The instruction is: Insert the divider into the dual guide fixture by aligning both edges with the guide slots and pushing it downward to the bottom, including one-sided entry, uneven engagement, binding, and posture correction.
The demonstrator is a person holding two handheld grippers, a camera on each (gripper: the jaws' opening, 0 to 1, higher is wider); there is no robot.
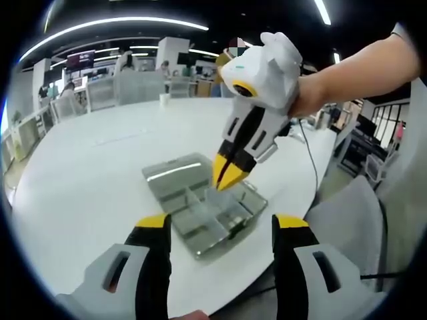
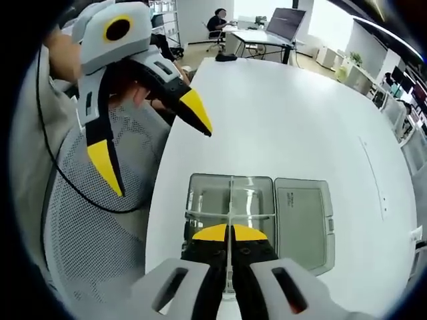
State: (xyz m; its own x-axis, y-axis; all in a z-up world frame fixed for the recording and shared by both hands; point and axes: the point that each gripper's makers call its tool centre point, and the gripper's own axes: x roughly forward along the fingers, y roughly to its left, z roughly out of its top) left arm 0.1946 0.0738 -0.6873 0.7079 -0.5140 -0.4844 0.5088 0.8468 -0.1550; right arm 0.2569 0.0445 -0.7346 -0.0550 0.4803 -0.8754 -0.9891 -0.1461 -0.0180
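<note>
A clear plastic box (image 1: 230, 223) (image 2: 200, 193), the guide fixture, lies on the round white table (image 1: 93, 173) (image 2: 280, 107) with its lid (image 1: 170, 170) (image 2: 303, 213) folded open flat beside it. A thin clear divider (image 1: 217, 195) (image 2: 230, 197) stands upright inside the box, crossing another clear partition. My right gripper (image 1: 226, 179) (image 2: 228, 233) is shut on the divider's top edge, straight above the box. My left gripper (image 1: 221, 223) (image 2: 150, 143) is open and holds nothing, hovering off the table's edge short of the box.
A grey mesh chair (image 2: 87, 233) (image 1: 360, 220) stands at the table's edge near the box, with a black cable (image 2: 60, 167) hanging across it. Desks, chairs and a seated person (image 2: 217, 23) are far behind. The table stretches bare beyond the box.
</note>
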